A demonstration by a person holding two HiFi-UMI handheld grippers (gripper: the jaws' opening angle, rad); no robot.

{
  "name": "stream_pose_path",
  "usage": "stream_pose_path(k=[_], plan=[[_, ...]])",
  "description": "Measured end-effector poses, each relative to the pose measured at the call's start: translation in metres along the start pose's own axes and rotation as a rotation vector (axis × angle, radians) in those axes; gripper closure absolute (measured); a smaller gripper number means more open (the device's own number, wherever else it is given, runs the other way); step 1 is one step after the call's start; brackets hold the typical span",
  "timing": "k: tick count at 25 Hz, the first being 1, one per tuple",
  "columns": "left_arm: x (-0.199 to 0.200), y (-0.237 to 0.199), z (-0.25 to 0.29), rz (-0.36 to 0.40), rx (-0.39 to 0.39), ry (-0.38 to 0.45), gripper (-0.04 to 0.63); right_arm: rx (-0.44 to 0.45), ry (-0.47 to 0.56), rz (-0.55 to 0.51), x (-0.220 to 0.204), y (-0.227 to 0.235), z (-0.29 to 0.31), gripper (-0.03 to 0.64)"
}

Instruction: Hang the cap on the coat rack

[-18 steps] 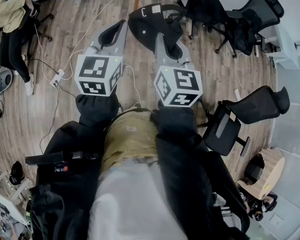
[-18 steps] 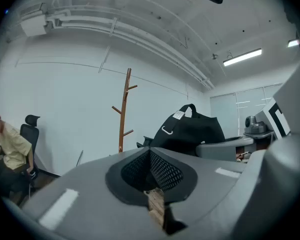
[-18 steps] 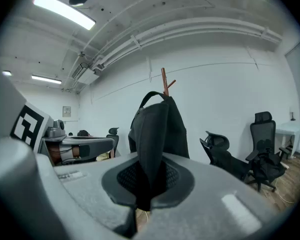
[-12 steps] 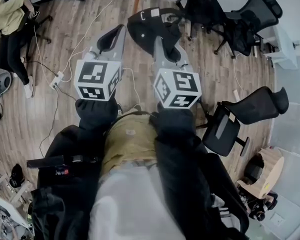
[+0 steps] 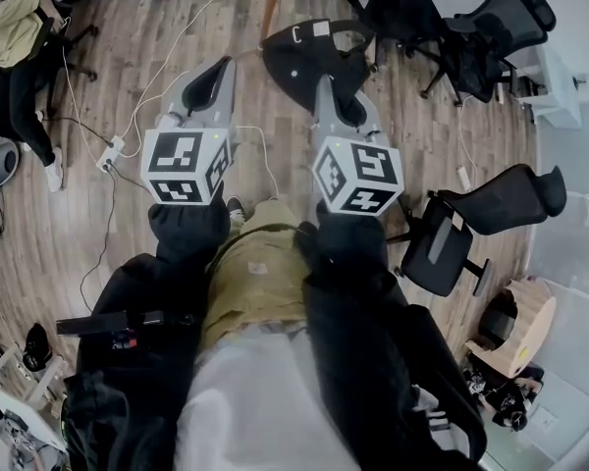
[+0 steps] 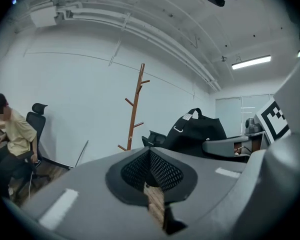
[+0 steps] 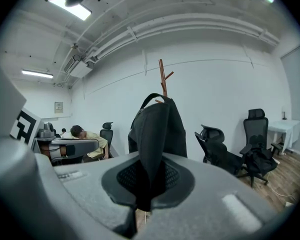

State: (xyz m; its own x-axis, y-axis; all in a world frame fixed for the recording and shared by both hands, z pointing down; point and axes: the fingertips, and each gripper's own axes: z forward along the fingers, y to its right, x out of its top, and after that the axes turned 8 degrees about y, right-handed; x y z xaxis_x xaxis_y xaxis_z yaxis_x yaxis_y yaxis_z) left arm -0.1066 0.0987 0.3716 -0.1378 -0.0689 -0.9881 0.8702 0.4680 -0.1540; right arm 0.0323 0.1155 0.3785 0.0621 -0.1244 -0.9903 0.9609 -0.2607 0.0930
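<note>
The black cap (image 5: pixel 296 59) hangs from my right gripper (image 5: pixel 326 78), whose jaws are shut on its fabric. In the right gripper view the cap (image 7: pixel 157 126) rises from between the pads of the right gripper (image 7: pixel 150 176) and hides most of the wooden coat rack (image 7: pixel 163 78) behind it. The rack's pole (image 5: pixel 272 3) stands just beyond the cap in the head view. My left gripper (image 5: pixel 214 70) is held beside it, shut and empty. From the left gripper (image 6: pixel 150 153) I see the rack (image 6: pixel 136 109) against the white wall, with the cap (image 6: pixel 197 131) to its right.
Black office chairs (image 5: pixel 491 37) stand at the right and another chair (image 5: pixel 452 238) near my right side. A white cable and power strip (image 5: pixel 111 152) lie on the wood floor at left. A person (image 6: pixel 12 134) sits at far left.
Both grippers and the cap have shifted a little to the right and forward, so the cap now sits closer to the rack's pole. The grip on the cap is unchanged.
</note>
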Motion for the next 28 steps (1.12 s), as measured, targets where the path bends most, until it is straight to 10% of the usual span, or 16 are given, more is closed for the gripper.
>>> stream_pose_path(k=[28], plan=[[0.011, -0.030, 0.171, 0.035, 0.046, -0.016, 0.597, 0.155, -0.077, -0.011, 0.013, 0.073, 0.157, 0.612]])
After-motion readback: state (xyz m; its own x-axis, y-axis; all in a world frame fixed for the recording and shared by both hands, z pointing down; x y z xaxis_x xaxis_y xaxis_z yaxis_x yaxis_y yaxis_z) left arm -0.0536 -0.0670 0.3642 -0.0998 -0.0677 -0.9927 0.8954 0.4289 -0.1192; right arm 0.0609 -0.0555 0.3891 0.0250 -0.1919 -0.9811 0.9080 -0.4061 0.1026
